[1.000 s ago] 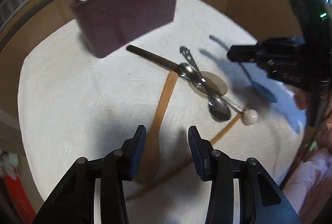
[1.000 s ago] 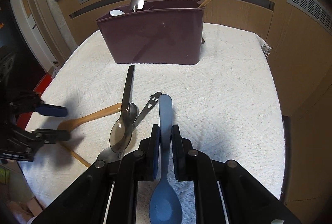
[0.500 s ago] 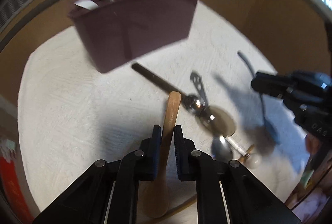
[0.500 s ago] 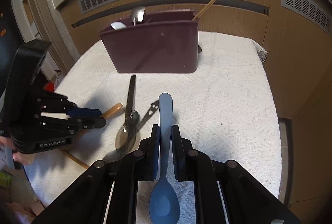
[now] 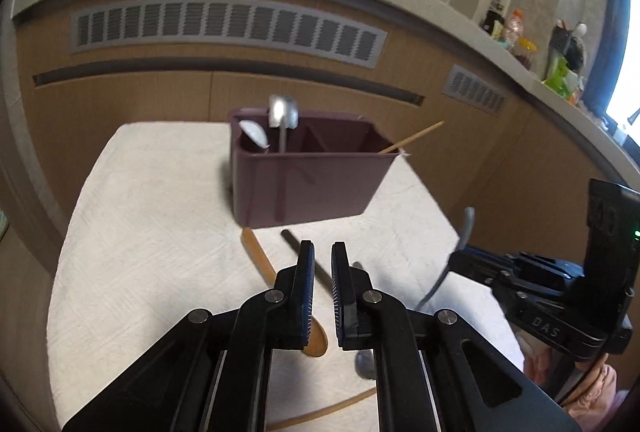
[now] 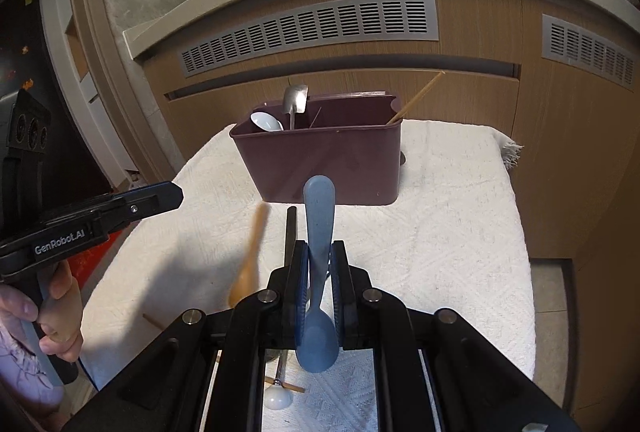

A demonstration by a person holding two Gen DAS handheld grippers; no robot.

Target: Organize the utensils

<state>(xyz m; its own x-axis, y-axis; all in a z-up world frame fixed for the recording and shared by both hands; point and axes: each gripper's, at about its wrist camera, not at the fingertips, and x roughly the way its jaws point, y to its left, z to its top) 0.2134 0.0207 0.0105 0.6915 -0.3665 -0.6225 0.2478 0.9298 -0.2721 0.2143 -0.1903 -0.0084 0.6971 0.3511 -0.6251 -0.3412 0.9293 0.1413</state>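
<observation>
The maroon organizer [image 5: 312, 188] [image 6: 320, 160] stands at the back of the white cloth. It holds a white spoon [image 6: 266, 121], a metal spoon [image 6: 296, 98] and a wooden stick [image 6: 416, 98]. My right gripper [image 6: 320, 248] is shut on the blue spoon [image 6: 318, 200], handle up, raised above the cloth. In the left wrist view the right gripper [image 5: 456, 260] hangs at the right. My left gripper [image 5: 322, 248] is shut with nothing between its pads. The wooden spoon [image 5: 258, 258] lies below and left of its fingers. It looks blurred [image 6: 250, 256] and apart from the left gripper [image 6: 176, 192].
A dark-handled utensil [image 5: 294, 242] [image 6: 290, 232] lies on the cloth [image 5: 140, 252] in front of the organizer. A white ball-ended piece [image 6: 278, 398] and a thin wooden stick [image 5: 328, 412] lie near the front edge. Wooden cabinets with vents stand behind. A hand [image 6: 56, 312] holds the left gripper.
Both grippers rose and now look more level. The left jaws closed around the wooden spoon's handle; now the spoon is out of them. The blue spoon rose off the cloth in the right gripper.
</observation>
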